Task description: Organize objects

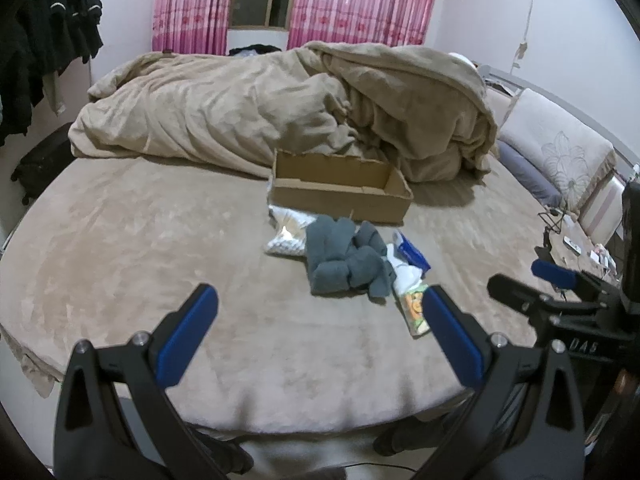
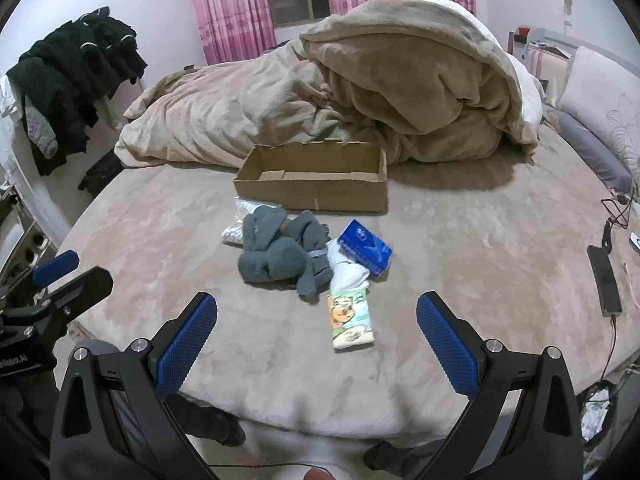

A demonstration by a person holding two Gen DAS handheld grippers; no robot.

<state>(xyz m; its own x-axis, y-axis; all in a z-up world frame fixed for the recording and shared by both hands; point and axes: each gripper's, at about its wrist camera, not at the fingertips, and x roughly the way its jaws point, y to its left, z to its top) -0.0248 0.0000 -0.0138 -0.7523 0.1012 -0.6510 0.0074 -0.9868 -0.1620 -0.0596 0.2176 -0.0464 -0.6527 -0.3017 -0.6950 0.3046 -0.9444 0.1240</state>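
Observation:
An open, empty cardboard box (image 1: 340,196) (image 2: 312,190) stands on the bed. In front of it lies a pile: a grey cloth (image 1: 346,258) (image 2: 280,254), a white packet (image 1: 284,240) (image 2: 236,232) under its far left side, a blue box (image 1: 412,252) (image 2: 366,246), a white cloth (image 1: 404,270) (image 2: 348,270) and a tissue pack with a cartoon print (image 1: 416,310) (image 2: 350,320). My left gripper (image 1: 320,300) is open and empty, near the bed's front edge, short of the pile. My right gripper (image 2: 316,306) is open and empty, just short of the tissue pack; it also shows in the left wrist view (image 1: 520,276).
A crumpled beige blanket (image 1: 300,104) (image 2: 360,92) is heaped behind the box. Pillows (image 1: 556,144) (image 2: 600,108) lie at the right. A phone on a cable (image 2: 606,280) lies at the bed's right edge. Dark clothes (image 2: 76,76) hang at the left.

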